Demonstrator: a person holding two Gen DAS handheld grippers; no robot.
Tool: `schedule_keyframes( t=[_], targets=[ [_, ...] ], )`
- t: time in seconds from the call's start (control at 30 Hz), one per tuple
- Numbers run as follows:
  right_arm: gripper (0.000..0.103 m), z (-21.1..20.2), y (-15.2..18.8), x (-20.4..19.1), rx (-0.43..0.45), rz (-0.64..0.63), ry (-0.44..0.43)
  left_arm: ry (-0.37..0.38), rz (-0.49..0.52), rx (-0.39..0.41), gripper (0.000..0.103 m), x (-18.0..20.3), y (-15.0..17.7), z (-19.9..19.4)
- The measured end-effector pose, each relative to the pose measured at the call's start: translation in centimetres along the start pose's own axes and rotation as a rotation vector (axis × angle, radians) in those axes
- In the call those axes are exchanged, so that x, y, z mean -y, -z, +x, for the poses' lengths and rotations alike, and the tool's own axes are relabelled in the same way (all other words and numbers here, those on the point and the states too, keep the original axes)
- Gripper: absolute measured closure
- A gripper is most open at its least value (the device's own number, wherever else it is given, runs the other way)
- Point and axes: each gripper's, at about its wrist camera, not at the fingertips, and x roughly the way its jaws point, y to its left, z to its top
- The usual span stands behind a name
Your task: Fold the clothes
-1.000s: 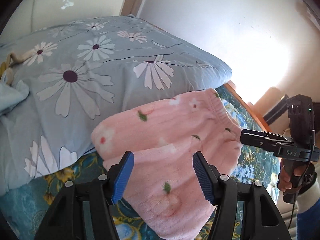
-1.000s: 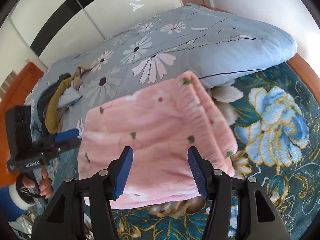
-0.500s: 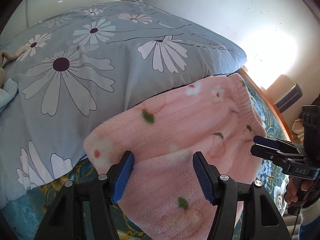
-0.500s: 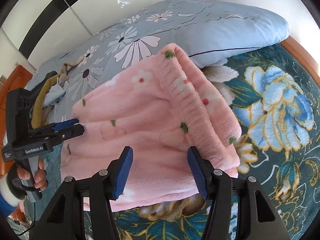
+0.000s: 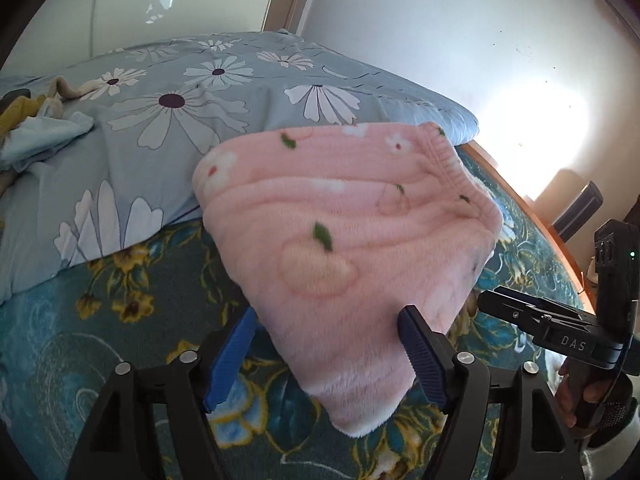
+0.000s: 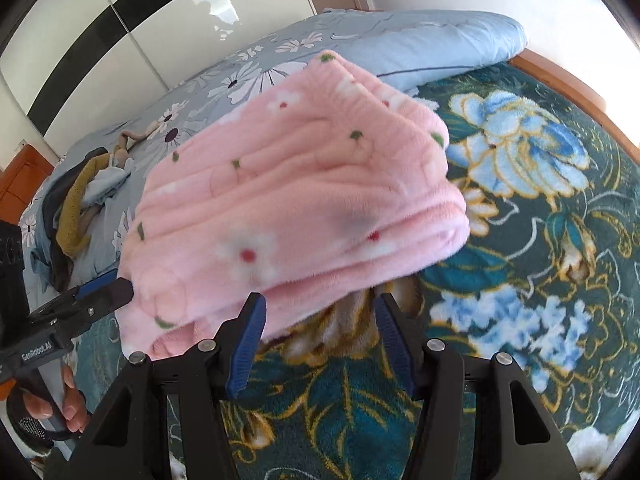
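Left tongs opening, pink garment lowered (waistband far-right)

One folded pink fleece garment, two grippers, left and right, one daisy-print quilt, one floral bedspread, one small heap of clothes.

Pink flower-print fleece garment; teal floral bedspread.

The marking "DAS" is printed in light letters on the black body of the right gripper, as seen in the left wrist view. "GenRobot.AI" is printed on the black body of the left gripper, in the right wrist view.
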Motion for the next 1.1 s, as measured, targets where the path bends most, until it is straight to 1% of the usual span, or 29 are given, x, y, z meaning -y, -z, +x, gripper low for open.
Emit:
schedule_keyframes(
  t=[0.13,0.17,0.23,0.27,0.33,0.43,0.53,0.6,0.63,0.77,0.9,1.0,1.1],
  targets=[
    [0.043,0.8,1.4,0.1,0.014,0.007,0.042,-0.028,-0.009,-0.013,0.013,0.1,1.9,0.5],
    [0.042,0.9,1.6,0.2,0.02,0.006,0.054,-0.045,-0.005,-0.012,0.01,0.1,2.3,0.8],
    [0.034,1.3,1.9,0.3,0.033,0.004,0.082,-0.08,0.008,0.006,0.007,0.4,3.0,1.2],
    [0.034,1.5,2.0,0.3,0.039,0.002,0.099,-0.1,0.015,0.018,0.005,0.5,3.3,1.4],
    [0.033,1.8,2.2,0.5,0.052,-0.002,0.133,-0.132,0.028,0.04,0.004,0.8,3.9,1.9],
    [0.033,2.5,2.4,0.7,0.058,-0.003,0.167,-0.163,0.039,0.03,0.004,1.1,4.7,3.3],
    [0.031,2.9,2.6,0.7,0.074,-0.019,0.193,-0.171,0.037,0.019,0.004,1.0,5.3,4.3],
    [0.026,3.1,2.7,0.5,0.086,-0.038,0.21,-0.176,0.028,0.023,0.002,0.9,5.5,4.7],
    [0.026,3.2,2.8,0.4,0.09,-0.048,0.221,-0.178,0.021,0.027,0.0,0.7,5.6,4.9],
    [0.026,3.4,3.4,0.0,0.114,-0.072,0.256,-0.187,0.025,0.034,0.0,0.7,5.6,5.4],
    [0.025,3.6,3.6,0.1,0.124,-0.072,0.268,-0.185,0.032,0.03,0.0,0.5,5.6,5.8],
    [0.017,3.9,3.6,0.0,0.123,-0.078,0.256,-0.182,0.03,0.034,0.0,0.4,5.5,6.0],
    [0.016,4.2,3.5,-0.2,0.125,-0.091,0.264,-0.179,0.031,0.045,0.0,0.3,5.6,6.0]
  ],
)
